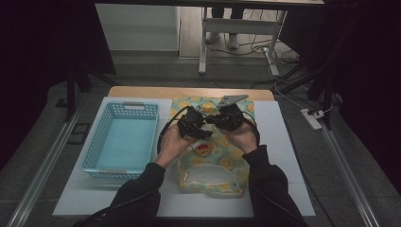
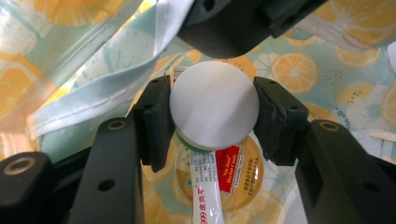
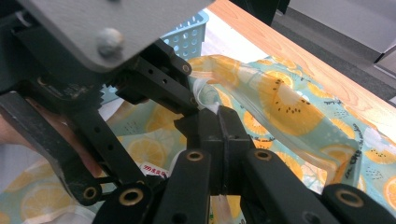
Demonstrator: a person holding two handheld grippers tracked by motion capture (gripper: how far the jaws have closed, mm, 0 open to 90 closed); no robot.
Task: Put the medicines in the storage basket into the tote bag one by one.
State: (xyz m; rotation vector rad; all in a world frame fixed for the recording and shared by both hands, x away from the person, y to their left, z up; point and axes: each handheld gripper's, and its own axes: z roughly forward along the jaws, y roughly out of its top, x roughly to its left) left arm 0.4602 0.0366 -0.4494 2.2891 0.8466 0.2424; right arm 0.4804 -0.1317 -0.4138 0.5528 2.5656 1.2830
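Note:
A zip bag (image 1: 222, 163) printed with orange slices lies on the white mat, and its far end is raised. My left gripper (image 2: 212, 116) points down over it, shut on a small white round-topped container (image 2: 210, 100) with a green rim underneath. Below that container lie a white sachet (image 2: 205, 196) with red print and a round orange item with a red label (image 2: 239, 172). In the right gripper view my right gripper (image 3: 217, 114) is shut on the bag's clear edge (image 3: 205, 99) and lifts it. In the high view the left gripper (image 1: 194, 124) and the right gripper (image 1: 226, 118) sit close together over the bag.
A light blue plastic basket (image 1: 94, 142) stands on the mat left of the bag. The wooden table edge (image 1: 189, 92) runs along the far side. A person's dark sleeves come in from the bottom. A power strip (image 1: 312, 119) lies on the floor at the right.

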